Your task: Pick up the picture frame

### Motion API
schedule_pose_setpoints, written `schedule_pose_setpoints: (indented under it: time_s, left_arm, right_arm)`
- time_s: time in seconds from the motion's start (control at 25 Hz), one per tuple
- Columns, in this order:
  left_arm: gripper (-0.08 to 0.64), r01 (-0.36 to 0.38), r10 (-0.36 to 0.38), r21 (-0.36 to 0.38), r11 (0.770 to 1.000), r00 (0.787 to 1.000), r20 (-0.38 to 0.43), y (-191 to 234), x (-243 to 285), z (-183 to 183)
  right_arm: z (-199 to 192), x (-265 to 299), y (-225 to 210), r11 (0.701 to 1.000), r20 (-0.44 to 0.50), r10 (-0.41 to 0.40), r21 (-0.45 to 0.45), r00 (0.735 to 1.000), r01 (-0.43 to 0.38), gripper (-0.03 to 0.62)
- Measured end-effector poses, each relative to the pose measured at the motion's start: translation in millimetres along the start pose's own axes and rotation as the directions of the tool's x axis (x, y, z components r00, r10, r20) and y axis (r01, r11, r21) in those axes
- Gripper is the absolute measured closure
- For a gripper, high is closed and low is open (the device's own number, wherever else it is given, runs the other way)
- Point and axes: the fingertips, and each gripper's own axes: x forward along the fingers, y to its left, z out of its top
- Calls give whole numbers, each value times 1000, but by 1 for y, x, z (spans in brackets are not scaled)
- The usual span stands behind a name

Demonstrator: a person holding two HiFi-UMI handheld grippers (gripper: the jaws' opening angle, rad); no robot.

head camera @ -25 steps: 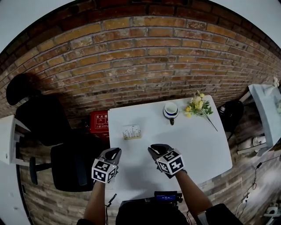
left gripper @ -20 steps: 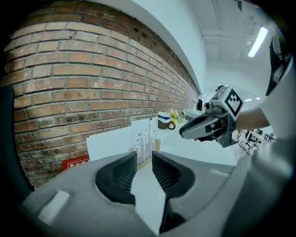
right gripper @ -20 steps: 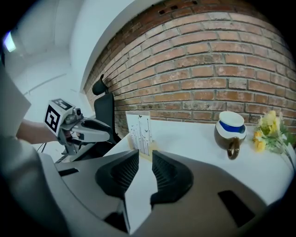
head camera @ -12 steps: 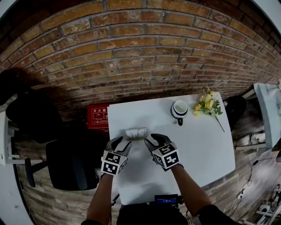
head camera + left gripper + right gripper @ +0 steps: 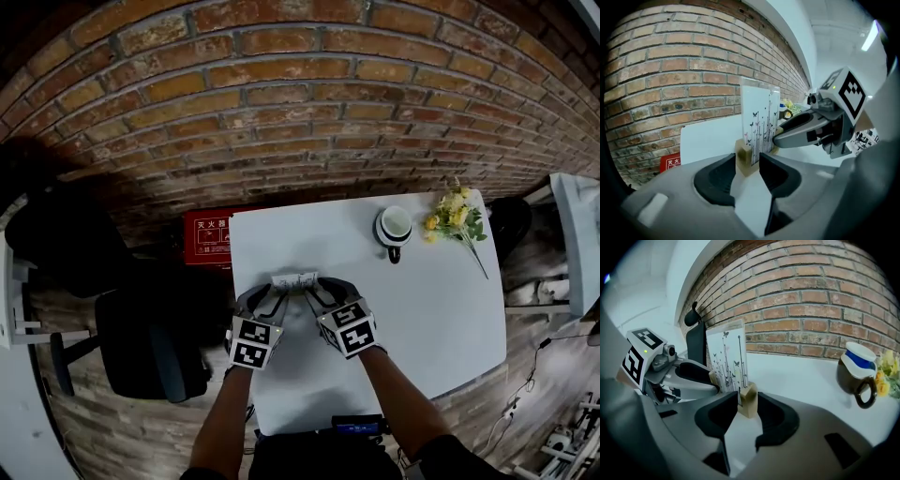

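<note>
My left claw [image 5: 267, 300] and right claw [image 5: 319, 292] stand apart, jaws just easing inward. An end of the picture frame [image 5: 294, 279] sits between each pair. The frame is at centre-left on the white worktop [image 5: 422, 309], and a brick wall [image 5: 281, 112] fills the upper picture.

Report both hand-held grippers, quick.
Left hand-held gripper: open, jaws just opened; picture frame base between tips, ungripped.
Right hand-held gripper: open, jaws just opened; frame's other end between tips, ungripped.

The picture frame [image 5: 294, 279] is standing on the table [image 5: 431, 309], towards its left side. The mug [image 5: 393, 228] is sitting further back and right, with the flowers [image 5: 457, 217] lying just right of it. A chair [image 5: 141, 337] is standing left of the table.
</note>
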Motion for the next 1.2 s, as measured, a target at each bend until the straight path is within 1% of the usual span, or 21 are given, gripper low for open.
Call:
schedule_pose_setpoints:
  time_s: [0.16,0.32,0.48,0.68,0.8,1.08,1.2]
  left_arm:
    - [453,-54,54,7,999,998,16,5,2,0]
    - [457,-75,75,-1,997,997,14,5,2,-2]
    - [463,-99,99,16,995,995,-8,3,0,-4]
    - [468,-102,103,10,995,995,-11,-1,-7,-2]
    - [468,-105,105,14,994,994,8,-3,-15,3]
    - [469,-85,83,41,996,995,48,-21,-51,27]
    - [469,-76,73,39,996,995,72,-32,-69,37]
  right_arm:
    - [1,3,-1,1000,8,-13,2,1000,13,462]
    - [0,3,-2,1000,12,-14,6,1000,14,470]
    - [-1,1,-1,1000,1,-14,-12,1000,14,480]
    - [1,-7,3,1000,-10,-1,-24,1000,1,486]
    - [5,-16,7,999,-9,4,-49,1000,-5,488]
    - [22,-54,21,996,34,43,-76,999,-40,489]
    - [29,-74,28,994,58,58,-94,997,-52,489]
